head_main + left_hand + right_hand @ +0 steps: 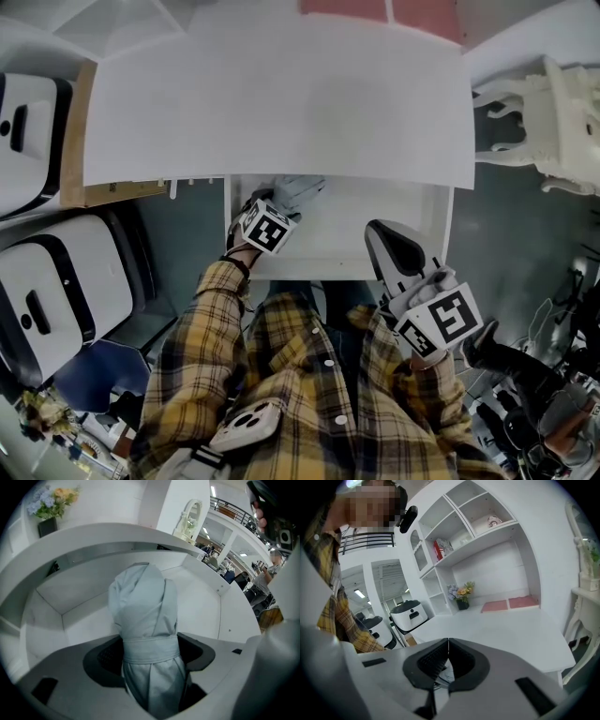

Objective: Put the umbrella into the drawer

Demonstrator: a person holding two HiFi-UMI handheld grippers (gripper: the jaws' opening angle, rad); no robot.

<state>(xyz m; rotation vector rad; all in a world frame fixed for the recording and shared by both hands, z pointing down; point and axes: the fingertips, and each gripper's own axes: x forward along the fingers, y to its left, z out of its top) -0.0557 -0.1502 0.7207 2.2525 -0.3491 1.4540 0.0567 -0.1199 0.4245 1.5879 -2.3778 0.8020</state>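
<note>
A folded pale grey umbrella (pixel 144 620) with its strap wrapped round it sits between the jaws of my left gripper (pixel 150 656), which is shut on it. In the head view that gripper (pixel 272 208) holds the umbrella (pixel 298 191) inside the open white drawer (pixel 431 246) under the desk, near its back left. My right gripper (pixel 389 246) hovers above the drawer's front right, jaws together and empty; in its own view the right gripper (pixel 448 654) points up over the desk top.
The white desk top (pixel 281 103) overhangs the drawer's back. White machines (pixel 56 291) stand at the left, a white ornate stand (pixel 553 122) at the right. Shelves with a flower pot (pixel 461 595) and pink mats (pixel 508 604) rise behind the desk.
</note>
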